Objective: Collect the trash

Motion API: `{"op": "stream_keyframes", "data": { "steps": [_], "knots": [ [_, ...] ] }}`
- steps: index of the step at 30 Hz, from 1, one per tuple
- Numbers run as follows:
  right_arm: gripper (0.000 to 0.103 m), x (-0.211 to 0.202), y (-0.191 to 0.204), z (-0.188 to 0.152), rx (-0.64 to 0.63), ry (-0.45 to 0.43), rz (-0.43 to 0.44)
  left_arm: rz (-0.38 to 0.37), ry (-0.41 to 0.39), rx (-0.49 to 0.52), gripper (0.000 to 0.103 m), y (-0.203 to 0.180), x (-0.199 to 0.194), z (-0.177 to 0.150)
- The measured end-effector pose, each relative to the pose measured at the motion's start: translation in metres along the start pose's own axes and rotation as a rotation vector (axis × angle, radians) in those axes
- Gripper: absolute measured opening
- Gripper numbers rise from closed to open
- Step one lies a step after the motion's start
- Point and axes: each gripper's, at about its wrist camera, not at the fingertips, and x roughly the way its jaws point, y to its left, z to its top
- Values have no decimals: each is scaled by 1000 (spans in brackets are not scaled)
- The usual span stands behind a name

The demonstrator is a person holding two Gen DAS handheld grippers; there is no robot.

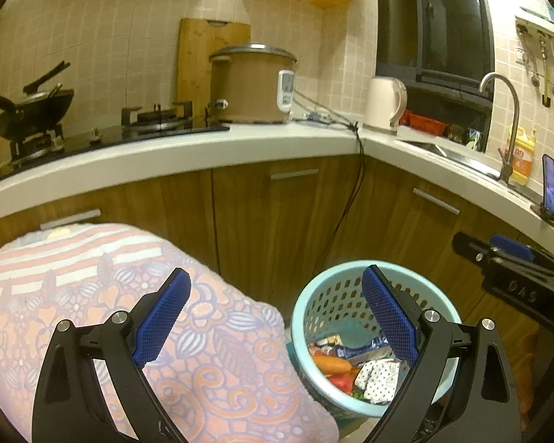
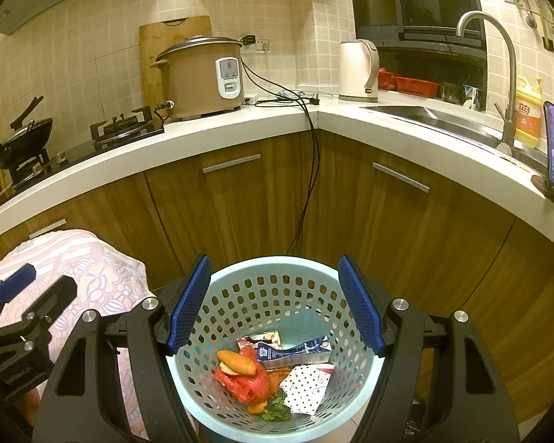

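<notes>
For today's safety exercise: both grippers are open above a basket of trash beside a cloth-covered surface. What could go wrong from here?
1. The light blue basket is perforated, so small scraps like the greens might slip through its holes if lifted.
2. Black cables hang down the cabinet just behind the basket; the right gripper could snag them.
3. The left gripper hovers over the patterned cloth and might catch it.

place: home kitchen | signs: rice cooker (image 2: 203,77), gas stove (image 2: 123,127), sink (image 2: 432,116), kettle (image 2: 359,71)
</notes>
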Motion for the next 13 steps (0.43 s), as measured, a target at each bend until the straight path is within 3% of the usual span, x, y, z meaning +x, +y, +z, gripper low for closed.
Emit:
{"op": "stream_keyframes", "data": {
  "steps": [4,13],
  "knots": [
    [68,-6,-2,0,-4,-13,0,-6,-13,30,91,-9,-11,1],
    [68,-35,-3,1,16,-49,11,-38,-3,-12,92,-8,-37,2]
  ]
}}
